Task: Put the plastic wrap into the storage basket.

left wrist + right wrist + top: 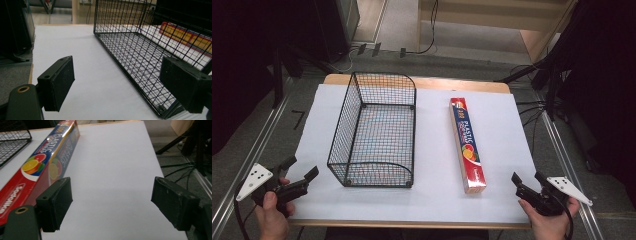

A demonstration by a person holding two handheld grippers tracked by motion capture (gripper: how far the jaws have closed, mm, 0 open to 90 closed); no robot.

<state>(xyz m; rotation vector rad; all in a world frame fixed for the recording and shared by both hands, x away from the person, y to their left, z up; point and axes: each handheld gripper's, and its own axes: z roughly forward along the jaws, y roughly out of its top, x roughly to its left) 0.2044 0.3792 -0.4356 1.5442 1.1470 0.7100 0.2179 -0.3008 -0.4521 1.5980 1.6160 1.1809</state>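
Observation:
A black wire basket (pixel 374 131) stands empty on the white table, left of centre. To its right lies a long red and blue plastic wrap box (pixel 467 143), pointing away from me. My left gripper (pixel 301 170) is held at the table's front left corner, open and empty. In the left gripper view the basket (pixel 140 47) rises just ahead of the open gripper (pixel 125 85), slightly to the right. My right gripper (pixel 527 178) is at the front right corner, open and empty. In the right gripper view the box (pixel 42 162) lies to the left of the open gripper (pixel 112 205).
The white sheet (pixel 427 195) covers a wooden table with bare room along the front and at the right. Dark stands and cables (pixel 557 105) flank the table on the floor. A pale wooden cabinet (pixel 492 20) stands behind.

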